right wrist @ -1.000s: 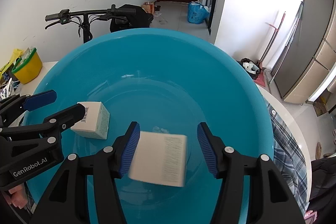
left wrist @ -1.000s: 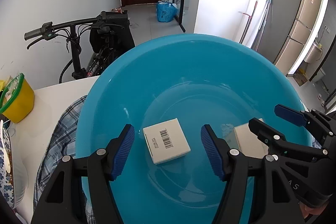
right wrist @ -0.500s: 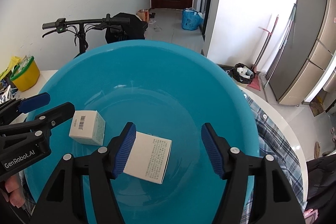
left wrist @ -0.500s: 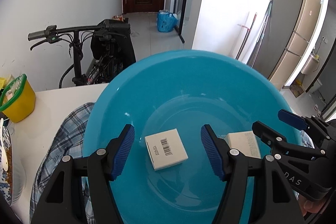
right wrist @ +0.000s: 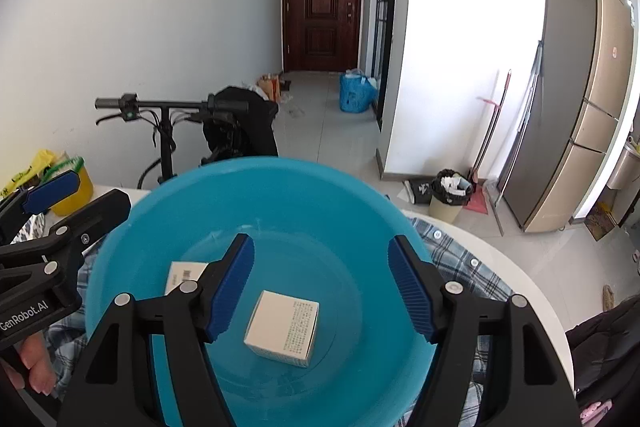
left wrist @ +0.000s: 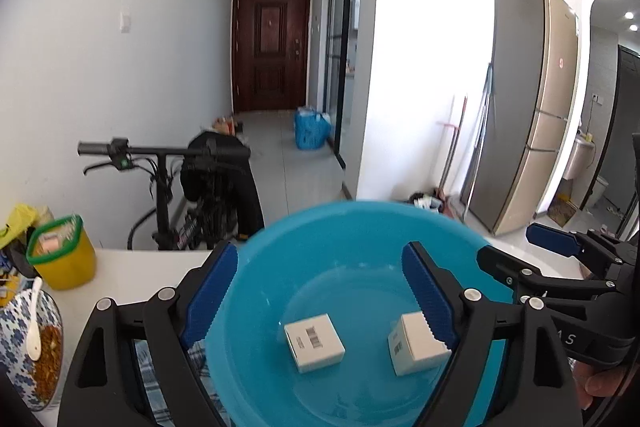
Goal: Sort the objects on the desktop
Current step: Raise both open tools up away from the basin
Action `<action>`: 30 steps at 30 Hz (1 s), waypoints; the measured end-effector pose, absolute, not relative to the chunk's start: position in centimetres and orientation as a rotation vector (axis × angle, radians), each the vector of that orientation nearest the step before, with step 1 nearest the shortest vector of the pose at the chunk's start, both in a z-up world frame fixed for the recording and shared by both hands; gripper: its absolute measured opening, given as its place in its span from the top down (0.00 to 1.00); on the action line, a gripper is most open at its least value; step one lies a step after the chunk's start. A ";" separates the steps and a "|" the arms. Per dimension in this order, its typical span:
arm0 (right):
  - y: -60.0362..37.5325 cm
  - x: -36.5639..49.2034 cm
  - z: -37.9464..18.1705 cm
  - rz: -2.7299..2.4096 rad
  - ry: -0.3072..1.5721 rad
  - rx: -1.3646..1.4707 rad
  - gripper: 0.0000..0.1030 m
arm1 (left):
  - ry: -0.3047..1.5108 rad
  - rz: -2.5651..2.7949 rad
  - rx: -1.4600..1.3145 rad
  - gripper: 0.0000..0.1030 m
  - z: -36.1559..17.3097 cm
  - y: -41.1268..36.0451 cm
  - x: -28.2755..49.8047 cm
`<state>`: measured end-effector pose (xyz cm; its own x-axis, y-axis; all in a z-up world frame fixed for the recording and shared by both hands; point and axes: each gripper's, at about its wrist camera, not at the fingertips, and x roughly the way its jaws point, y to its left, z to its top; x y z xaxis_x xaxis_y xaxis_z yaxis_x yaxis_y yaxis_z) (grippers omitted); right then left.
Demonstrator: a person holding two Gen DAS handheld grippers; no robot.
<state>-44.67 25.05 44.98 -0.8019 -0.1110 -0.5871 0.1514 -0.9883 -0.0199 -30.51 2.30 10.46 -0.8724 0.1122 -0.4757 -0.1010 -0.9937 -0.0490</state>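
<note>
A blue plastic basin (left wrist: 360,235) (right wrist: 280,187) stands on a plaid cloth on the white table. Two small white boxes lie on its bottom. The barcode box (left wrist: 314,342) lies left; in the right wrist view it (right wrist: 185,273) is partly hidden behind a finger. The printed box (right wrist: 282,327) (left wrist: 416,349) lies right. My left gripper (left wrist: 320,301) is open and empty above the basin. My right gripper (right wrist: 320,285) is open and empty above the printed box. Each gripper shows at the edge of the other's view.
A yellow tub with a green rim (left wrist: 62,257) and a patterned bowl of food with a spoon (left wrist: 28,343) stand on the table at the left. A plaid cloth (right wrist: 464,267) lies under the basin. A bicycle (left wrist: 192,195) stands behind the table.
Both grippers have risen and pulled back from the basin, open and empty. The printed box, loose between the right fingers a second ago, now lies on the basin floor.
</note>
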 end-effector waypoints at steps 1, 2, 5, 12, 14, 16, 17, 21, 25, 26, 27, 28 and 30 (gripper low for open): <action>25.1 -44.3 45.4 -2.864 0.095 0.904 0.33 | -0.024 2.947 -0.726 0.16 10.9 2.4 -30.1; 25.1 -44.0 45.9 -2.873 0.092 0.883 0.33 | -0.020 2.952 -0.701 0.16 11.4 2.3 -29.7; 25.2 -43.0 47.2 -2.891 0.074 0.812 0.23 | -0.049 2.952 -0.621 0.16 12.7 2.1 -28.6; 25.1 -40.1 50.0 -2.945 0.070 0.617 0.06 | -0.060 2.976 -0.395 0.00 16.1 1.8 -25.0; 25.4 -39.3 50.8 -2.959 0.051 0.559 0.04 | -0.027 2.998 -0.325 0.00 16.9 2.0 -23.8; 25.6 -38.5 51.5 -2.970 0.036 0.509 0.04 | 0.000 3.031 -0.260 0.00 17.7 2.1 -22.6; 25.7 -38.1 51.9 -2.974 0.028 0.486 0.04 | 0.001 3.040 -0.236 0.00 18.0 2.1 -22.1; 26.1 -36.6 53.3 -2.995 -0.010 0.386 0.01 | -0.064 3.017 -0.180 0.00 19.2 1.3 -20.5; 26.6 -34.5 54.6 -3.015 -0.045 0.266 0.00 | -0.091 3.014 -0.125 0.00 20.3 0.7 -18.7; 26.7 -34.0 54.9 -3.019 -0.052 0.239 0.00 | -0.090 3.018 -0.104 0.00 20.6 0.6 -18.1; 26.8 -33.5 55.3 -3.022 -0.059 0.211 0.00 | -0.085 3.021 -0.086 0.00 20.8 0.5 -17.6; 26.9 -32.7 55.6 -3.022 -0.066 0.181 0.00 | -0.078 3.023 -0.066 0.00 21.2 0.5 -17.1; 27.1 -31.5 56.2 -3.022 -0.080 0.121 0.00 | -0.066 3.033 -0.029 0.00 21.8 0.4 -15.8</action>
<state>-31.49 27.06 56.17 -0.9901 -0.1174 -0.0765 0.1132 -0.9919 0.0569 -15.78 0.45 21.77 -0.9940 0.1084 -0.0167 -0.1076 -0.9932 -0.0442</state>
